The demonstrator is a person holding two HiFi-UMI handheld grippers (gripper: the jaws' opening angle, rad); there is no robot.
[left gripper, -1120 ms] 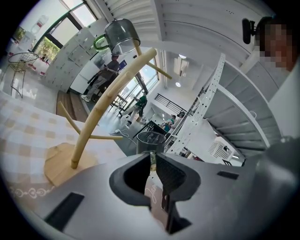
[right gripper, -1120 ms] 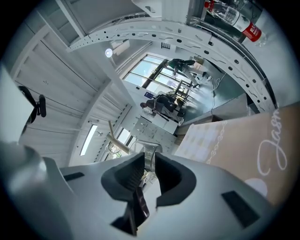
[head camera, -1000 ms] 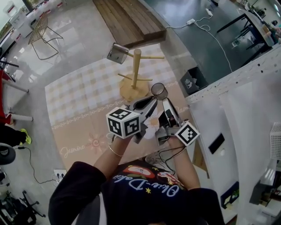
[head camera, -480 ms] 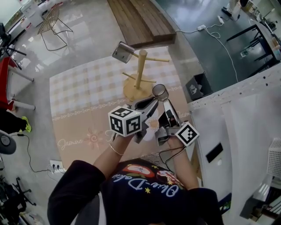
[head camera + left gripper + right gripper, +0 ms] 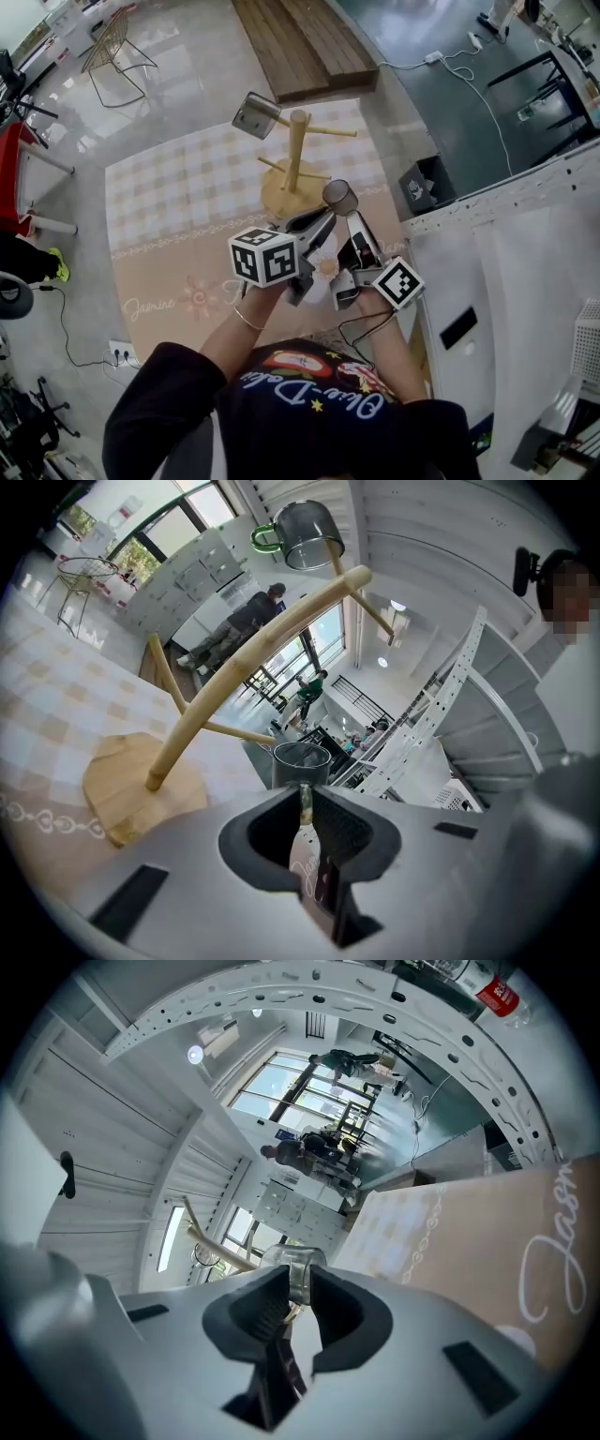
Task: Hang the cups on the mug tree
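**Tongs closed on the second cup, short of the mug tree**

Right tongs [image 5: 296, 1283] were clamped on the glass wall of a grey cup [image 5: 340, 197]. The cup was held in the air just beside the base of the mug tree [image 5: 294, 155], apart from it. Left tongs [image 5: 302, 801] were pressed nearly together on a thin yellowish strip at their tips. The strip was judged to be that cup's handle, though this could not be made certain. Another cup [image 5: 254, 115] was already hung on the upper left peg.

The step in hand was judged to be the carrying of the second cup to a peg. For the next move, the cup would need to be raised and turned until its handle opening faced a free peg [image 5: 334, 130], then slid onto it. The handle would likely have to be released first.

Open room was seen over the checked mat [image 5: 178, 202] to the left of the tree. To the right, a black box [image 5: 424, 183] and a white panel [image 5: 497, 234] stood near the mat's edge, so less room was left there. A lower peg [image 5: 315, 174] lay near the upward path and could be knocked.
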